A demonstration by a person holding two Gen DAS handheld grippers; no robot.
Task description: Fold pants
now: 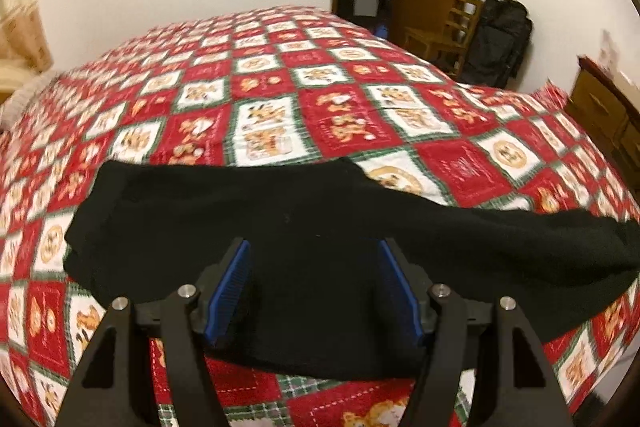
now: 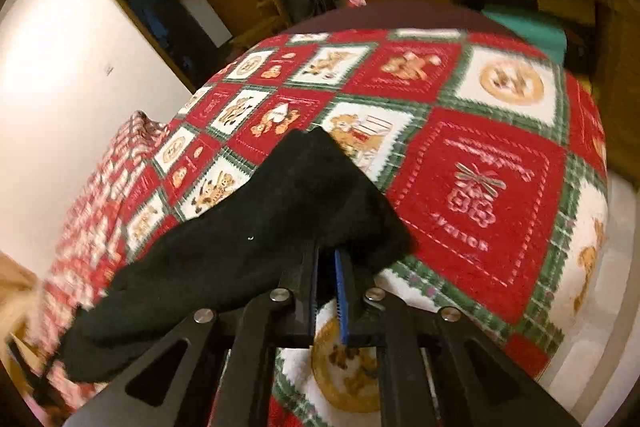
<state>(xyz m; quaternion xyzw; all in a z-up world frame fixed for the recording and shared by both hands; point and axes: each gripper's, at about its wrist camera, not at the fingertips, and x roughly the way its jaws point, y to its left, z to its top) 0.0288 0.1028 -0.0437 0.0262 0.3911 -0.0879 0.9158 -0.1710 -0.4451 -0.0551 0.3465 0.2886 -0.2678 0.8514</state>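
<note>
Right wrist view shows your right gripper with its blue pads almost together, pinching the near edge of the black pants. Only a little bit of cloth sits between the pads, at the very tips. That is the first thing that could go wrong: if you pull hard or fast, that thin bit could slip out and the pants would flop back onto the bedspread.

Your left gripper has its jaws wide apart, one on each side of a thick part of the pants. The pads are not squeezing the cloth; it just lies between and under them. So if you lift now, only one side comes up. The pants would hang crooked and the fold would twist. Close that side first, I think.

Another risk: the pants are soft and floppy, so a loose layer could sag out and make a lumpy fold. The pads could also catch the bedspread under the pants and drag it along.

Now the pants themselves. They are black and look fuzzy and thick. They lie on the bedspread at its near edge, close to you, stretched out sideways in a long band. They seem to be doubled over already, because the band looks thick. In the right wrist view, one end pokes up into a point over the bedspread, away from you. The pictures are blurry, so I cannot tell which end is the waist.
</note>
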